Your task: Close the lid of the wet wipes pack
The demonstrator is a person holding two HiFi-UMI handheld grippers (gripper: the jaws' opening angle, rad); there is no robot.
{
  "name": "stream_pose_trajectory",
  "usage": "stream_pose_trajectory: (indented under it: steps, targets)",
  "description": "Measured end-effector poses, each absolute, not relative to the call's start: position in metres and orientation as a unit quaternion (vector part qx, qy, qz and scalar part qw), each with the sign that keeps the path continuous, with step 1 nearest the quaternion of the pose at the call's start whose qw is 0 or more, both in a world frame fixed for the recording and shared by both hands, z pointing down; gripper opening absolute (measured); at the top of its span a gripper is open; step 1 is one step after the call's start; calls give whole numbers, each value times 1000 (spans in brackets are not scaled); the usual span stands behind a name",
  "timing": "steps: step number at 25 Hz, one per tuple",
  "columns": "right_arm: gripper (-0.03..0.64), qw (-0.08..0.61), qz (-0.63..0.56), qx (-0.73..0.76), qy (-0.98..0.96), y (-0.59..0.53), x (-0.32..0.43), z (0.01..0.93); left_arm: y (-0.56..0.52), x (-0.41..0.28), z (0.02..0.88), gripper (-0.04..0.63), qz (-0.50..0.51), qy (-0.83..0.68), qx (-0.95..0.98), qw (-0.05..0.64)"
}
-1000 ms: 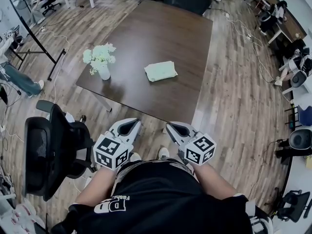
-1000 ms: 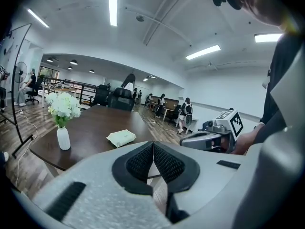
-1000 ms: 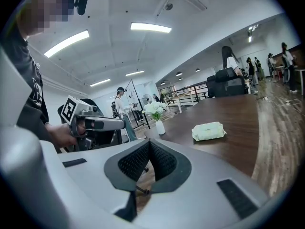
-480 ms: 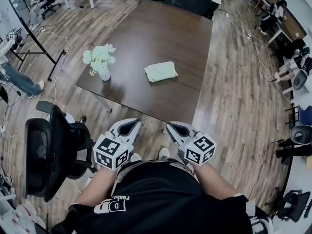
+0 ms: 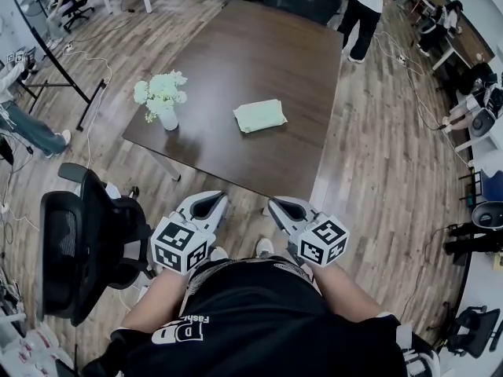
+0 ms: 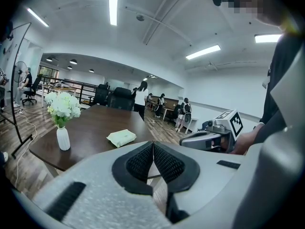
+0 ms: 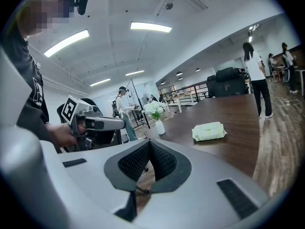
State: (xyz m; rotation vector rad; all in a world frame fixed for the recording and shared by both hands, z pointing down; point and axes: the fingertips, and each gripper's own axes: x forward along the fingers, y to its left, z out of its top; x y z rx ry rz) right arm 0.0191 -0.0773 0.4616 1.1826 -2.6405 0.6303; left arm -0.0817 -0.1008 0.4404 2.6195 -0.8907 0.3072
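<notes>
The pale green wet wipes pack [image 5: 259, 115] lies flat near the middle of the dark wooden table [image 5: 275, 53]. It also shows as the wipes pack [image 6: 122, 137] in the left gripper view and the wipes pack [image 7: 208, 131] in the right gripper view. Its lid is too small to make out. My left gripper [image 5: 206, 204] and right gripper [image 5: 288, 208] are held side by side close to my body, short of the table's near edge and well away from the pack. Both have their jaws shut with nothing in them, left gripper [image 6: 153, 145] and right gripper [image 7: 150, 144].
A white vase of white flowers [image 5: 162, 100] stands on the table's left near corner. A black office chair [image 5: 82, 242] is at my left. A person in a white top [image 5: 365, 10] stands by the table's far right end. More desks and people are around the room's edges.
A person in a white top has walked into view at the table's far right end. Both grippers and the wipes pack have stayed where they were.
</notes>
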Motion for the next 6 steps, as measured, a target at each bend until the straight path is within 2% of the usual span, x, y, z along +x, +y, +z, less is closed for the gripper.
stream_pose_trajectory:
  steps: [6]
  targets:
    - [5, 91, 212, 398, -888, -79, 19, 461, -102, -82, 439, 20, 109, -315, 926, 178]
